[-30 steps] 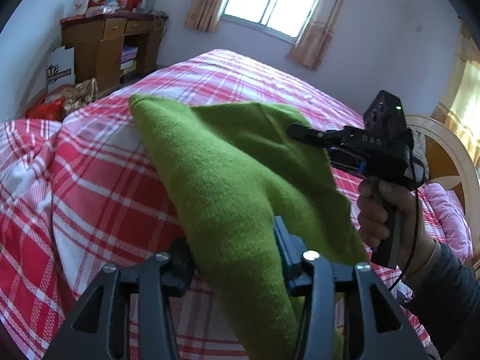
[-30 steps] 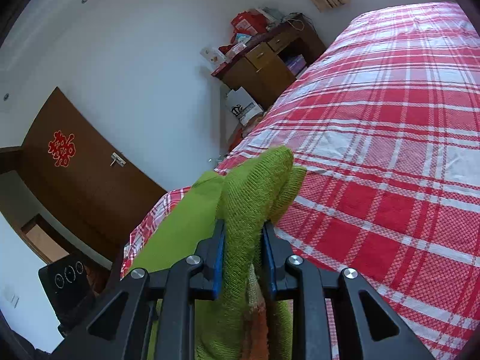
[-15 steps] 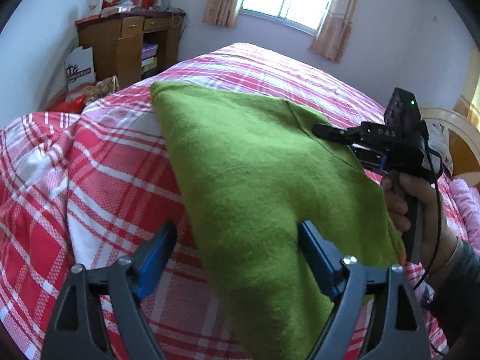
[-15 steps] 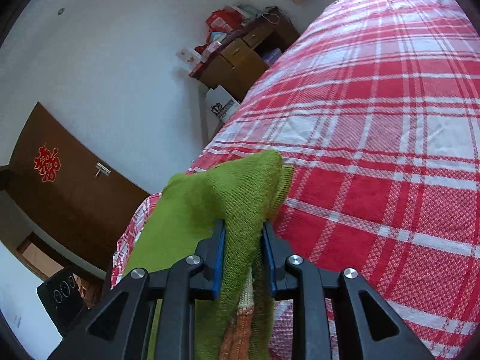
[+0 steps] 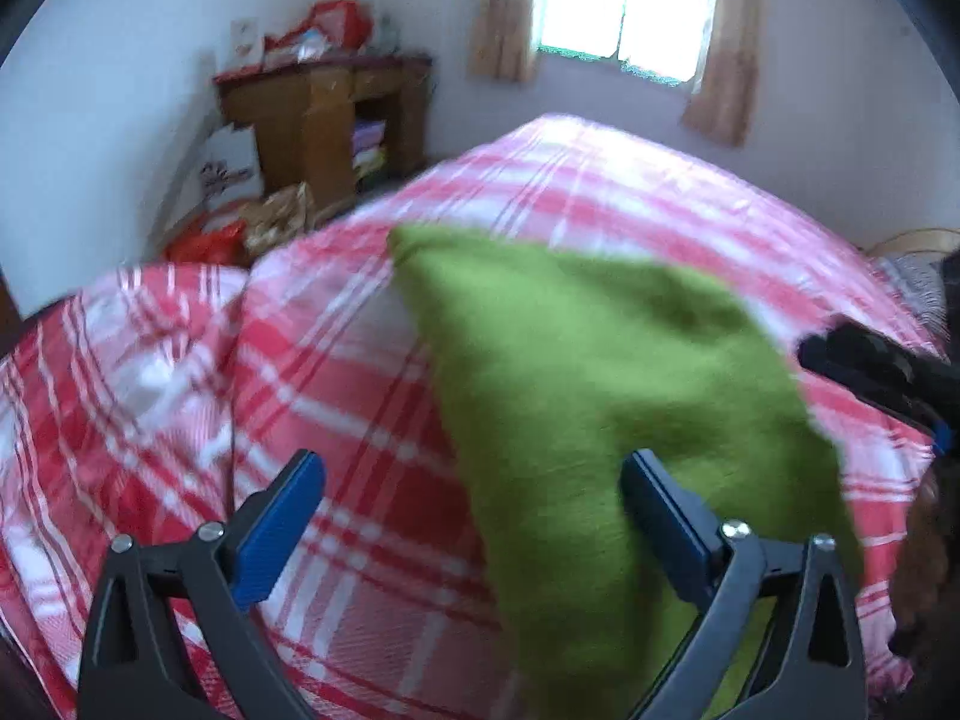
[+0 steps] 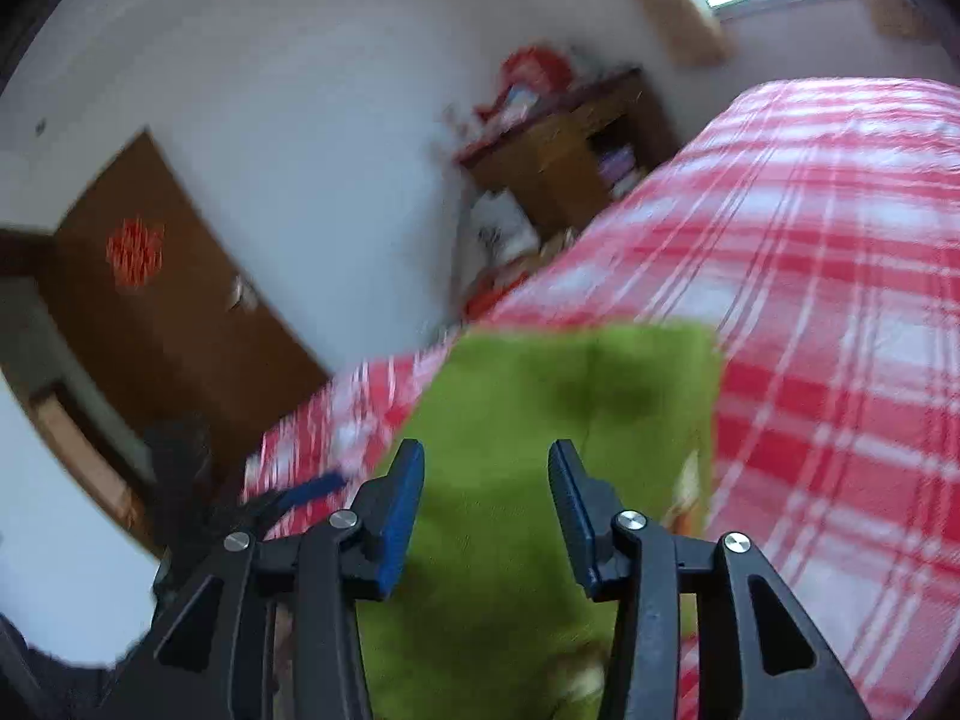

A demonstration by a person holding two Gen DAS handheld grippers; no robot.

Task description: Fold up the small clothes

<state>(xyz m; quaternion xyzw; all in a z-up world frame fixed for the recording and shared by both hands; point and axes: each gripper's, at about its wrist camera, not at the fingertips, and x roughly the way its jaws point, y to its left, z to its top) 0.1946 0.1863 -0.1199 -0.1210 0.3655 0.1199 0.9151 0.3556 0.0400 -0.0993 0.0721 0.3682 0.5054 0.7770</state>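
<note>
A green knitted garment [image 5: 600,372] lies folded on the red and white plaid bedcover [image 5: 336,372]. My left gripper [image 5: 474,480] hovers over the garment's near left edge. Its jaws are opening wide and the blue pads [image 5: 282,510] touch nothing. The right gripper shows as a dark shape [image 5: 870,372] at the garment's right side. In the right wrist view the green garment [image 6: 570,408] lies flat beyond my right gripper [image 6: 486,474]. Those jaws are opening too, with cloth under the gap but not pinched. The left gripper's blue pad [image 6: 312,489] shows at the left.
A wooden desk [image 5: 324,120] piled with things stands against the far wall, with bags [image 5: 228,174] on the floor beside it. A curtained window [image 5: 624,0] is behind the bed. A brown door [image 6: 150,312] is at the left.
Both grippers were shut on the green garment and have let go. The cloth has dropped flat onto the bedcover. The right gripper has pulled back from it.
</note>
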